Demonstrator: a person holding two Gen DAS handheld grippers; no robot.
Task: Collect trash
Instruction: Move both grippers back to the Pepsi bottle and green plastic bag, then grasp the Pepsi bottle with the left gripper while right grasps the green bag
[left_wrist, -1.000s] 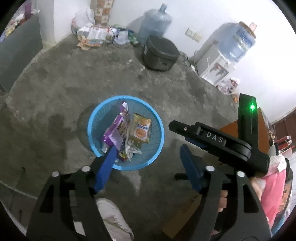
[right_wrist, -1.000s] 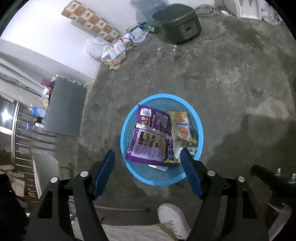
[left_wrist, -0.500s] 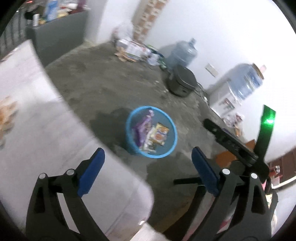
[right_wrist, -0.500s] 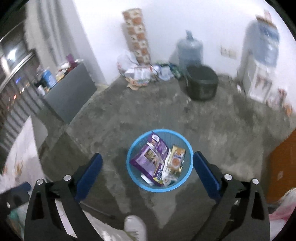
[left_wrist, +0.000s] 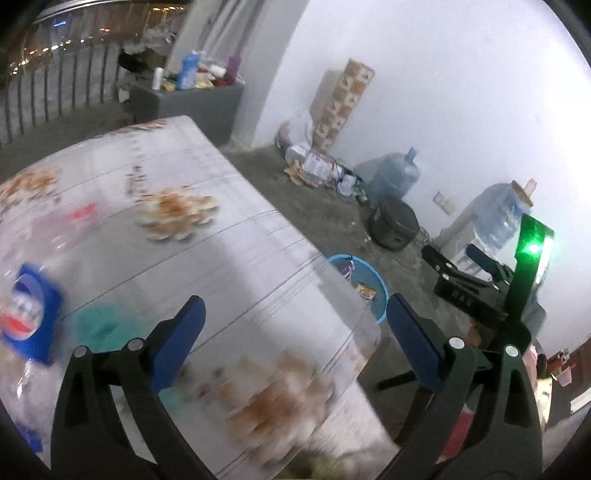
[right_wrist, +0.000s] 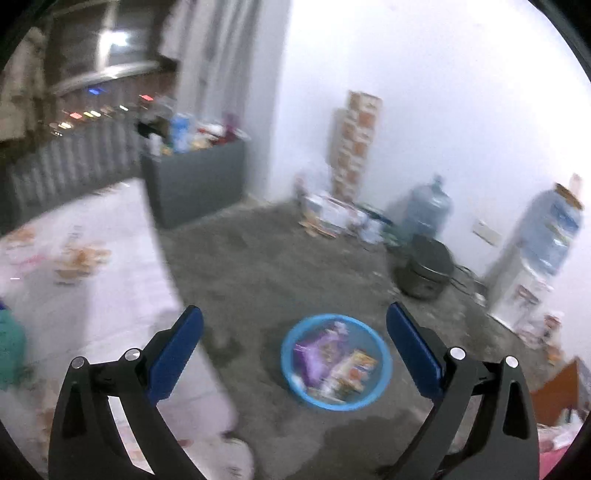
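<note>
Left gripper (left_wrist: 293, 325): black frame, flat blue pads; jaws spread wide after just opening further, nothing between them; it hangs over the table.
Right gripper (right_wrist: 295, 332): same build; jaws at their widest, empty.
Basket (right_wrist: 384, 363): round blue plastic mesh on the rough grey concrete floor, just past the table's corner.
Trash: glossy purple wrapper (right_wrist: 314, 350) and orange-yellow snack packet (right_wrist: 360, 369) lie inside the basket.
Table (left_wrist: 236, 236): pale glossy cloth with blurred orange prints; a blue packet (left_wrist: 27, 317) rests at its left.
</note>
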